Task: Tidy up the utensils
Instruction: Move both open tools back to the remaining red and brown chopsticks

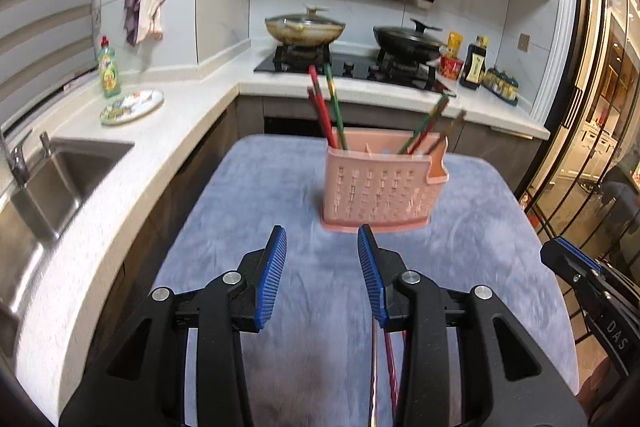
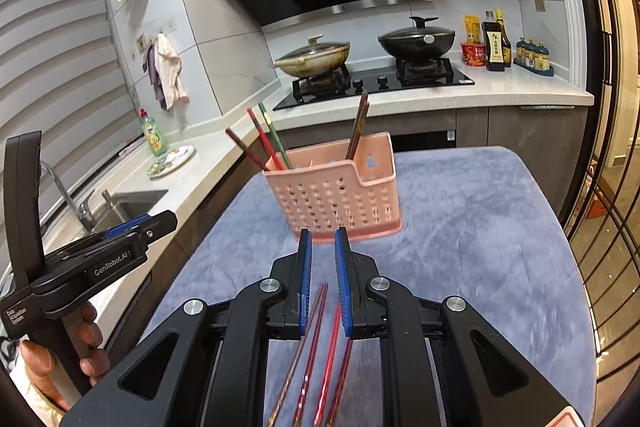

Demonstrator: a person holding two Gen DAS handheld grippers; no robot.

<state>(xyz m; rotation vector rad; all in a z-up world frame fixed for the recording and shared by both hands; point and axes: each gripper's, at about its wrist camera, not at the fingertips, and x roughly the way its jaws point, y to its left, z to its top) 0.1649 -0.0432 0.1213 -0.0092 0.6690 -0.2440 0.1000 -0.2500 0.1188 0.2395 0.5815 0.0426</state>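
**Several chopsticks loose beneath my right jaws; holder dead ahead**

Several red and brown chopsticks (image 2: 316, 351) lie flat on the blue cloth (image 2: 472, 227), directly under my right gripper (image 2: 322, 247). Their long axis runs from six o'clock toward twelve, nearly in line with my fingers, tips pointing toward the pink holder (image 2: 336, 199). My right jaws stand narrowly parted and grip nothing; the sticks pass beneath the gap, not within it, as far as I can judge.

My left gripper (image 1: 322, 247) hovers over the same cloth with jaws spread wide and empty. In its view the ends of two sticks (image 1: 386, 367) show at five o'clock, below its right finger. The holder (image 1: 378, 187) stands at twelve to one o'clock from it.

The holder stands upright on the cloth at twelve o'clock from my right jaws, near but apart. It already carries chopsticks: a group leaning toward eleven o'clock in the left compartment (image 2: 268, 143), and a dark pair (image 2: 358, 127) near upright on the right.

Judgement: the right hand is the better placed. The pick calls for a descent and a close across the sticks' width, since they lie parallel to the fingers.
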